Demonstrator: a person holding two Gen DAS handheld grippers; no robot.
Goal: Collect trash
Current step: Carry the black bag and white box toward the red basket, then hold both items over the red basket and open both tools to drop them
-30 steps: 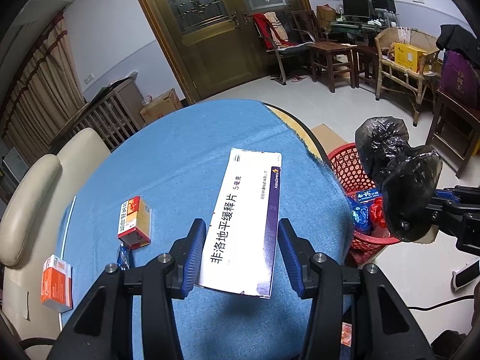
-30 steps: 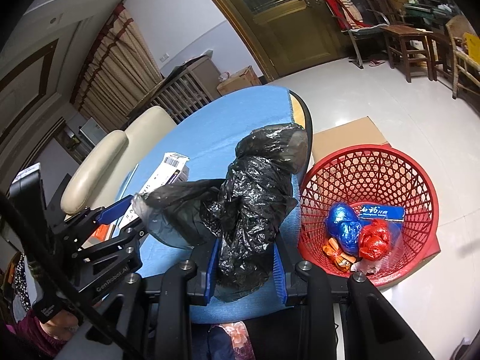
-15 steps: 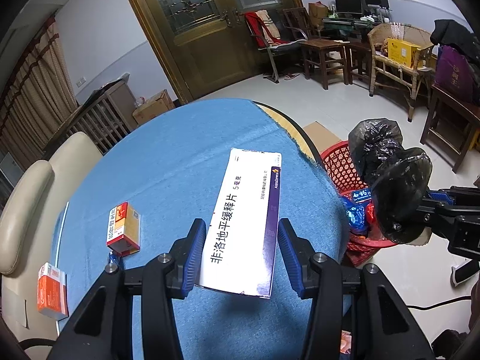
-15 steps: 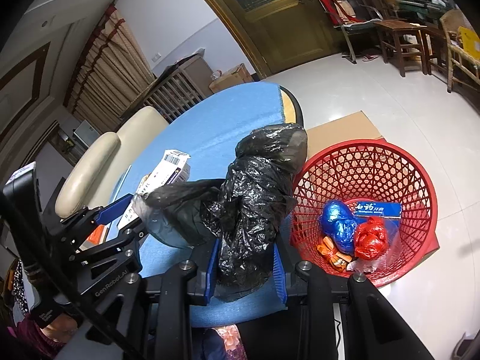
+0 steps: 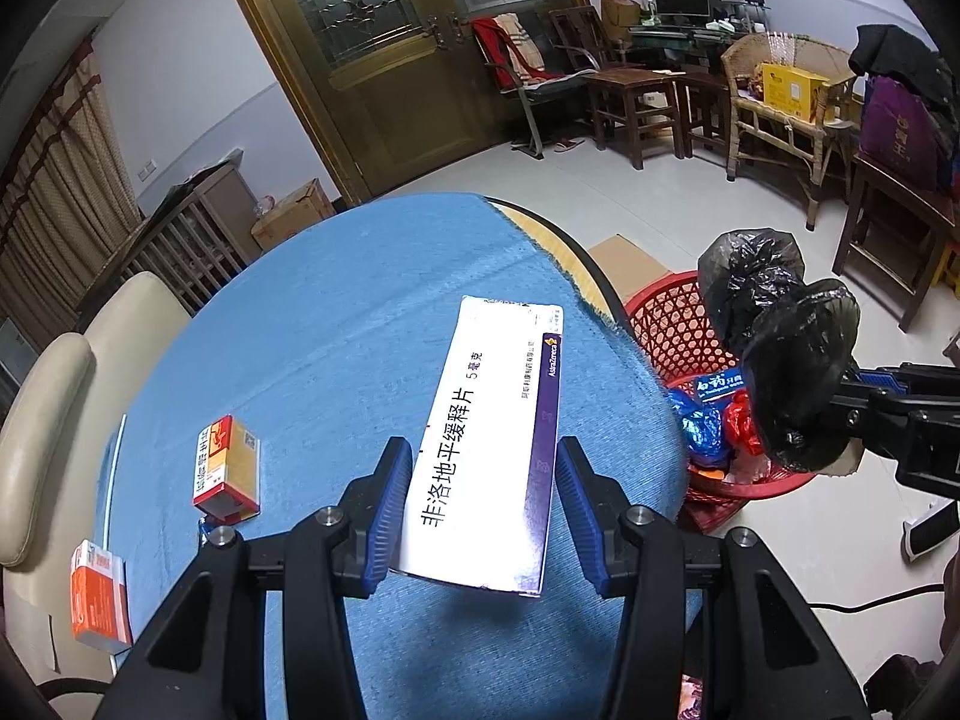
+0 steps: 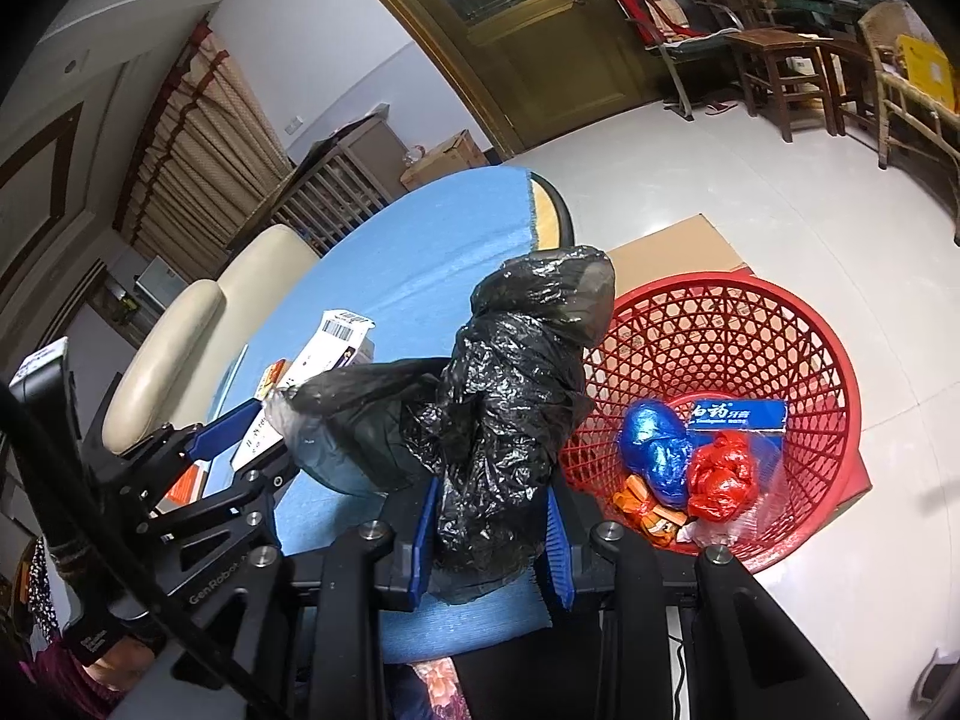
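My left gripper is shut on a long white and purple medicine box, held above the blue tablecloth. My right gripper is shut on a crumpled black plastic bag, held at the table's right edge beside the red mesh basket. The bag and basket also show in the left wrist view. The basket holds blue and red wads and a blue box. A red and yellow box and an orange box lie on the table at the left.
A cream chair stands at the table's left. Flat cardboard lies on the floor behind the basket. Wooden chairs, a wicker chair and brown doors stand far back.
Both grippers have risen and drawn back slightly with their loads; the table and basket look a little farther away. Both grips are unchanged.
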